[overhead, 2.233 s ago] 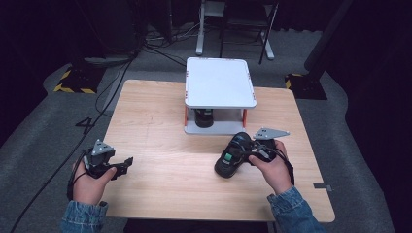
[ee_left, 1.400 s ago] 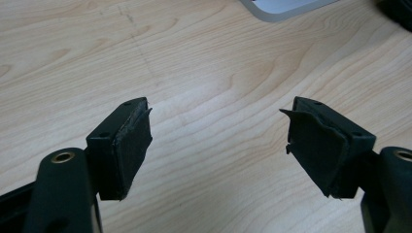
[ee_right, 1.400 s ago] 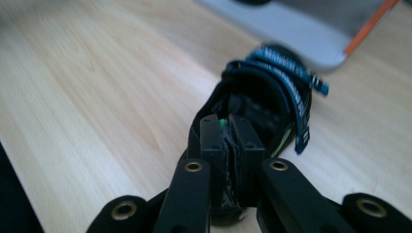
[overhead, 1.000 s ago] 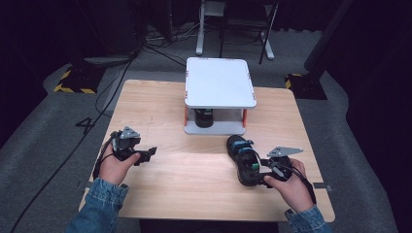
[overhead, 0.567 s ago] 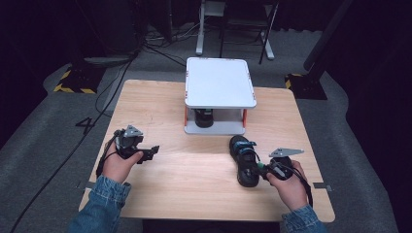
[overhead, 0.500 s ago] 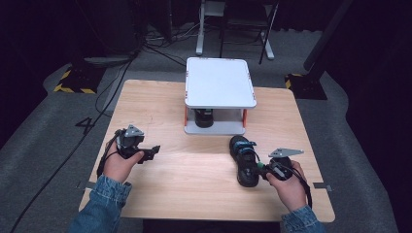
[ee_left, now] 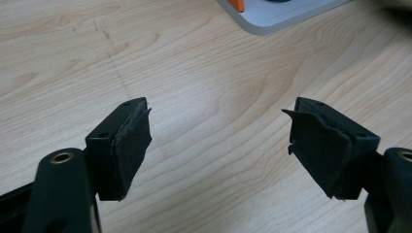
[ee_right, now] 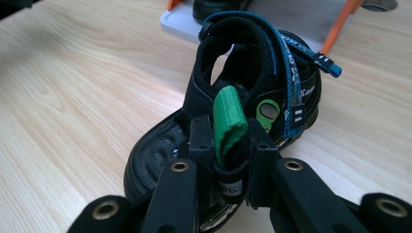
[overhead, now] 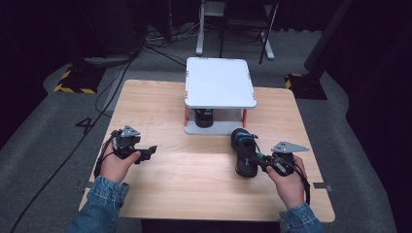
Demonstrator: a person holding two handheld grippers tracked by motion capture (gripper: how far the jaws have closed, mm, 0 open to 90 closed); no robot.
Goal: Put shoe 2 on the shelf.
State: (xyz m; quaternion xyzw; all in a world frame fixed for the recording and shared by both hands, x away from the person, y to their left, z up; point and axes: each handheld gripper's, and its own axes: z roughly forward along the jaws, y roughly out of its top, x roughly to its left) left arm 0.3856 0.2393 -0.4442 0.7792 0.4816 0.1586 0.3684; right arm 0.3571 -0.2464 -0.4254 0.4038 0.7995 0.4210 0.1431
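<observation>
Right gripper view | right hand-held gripper (ee_right: 232, 145) clamps sandal (ee_right: 243, 92) heel loop (ee_right: 229, 124)

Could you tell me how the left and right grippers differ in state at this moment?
The left gripper is open, its fingers wide apart over bare table; the right gripper is shut on the green heel loop of the black sandal. The left one is empty. Both are hand-held just above the tabletop.
</observation>
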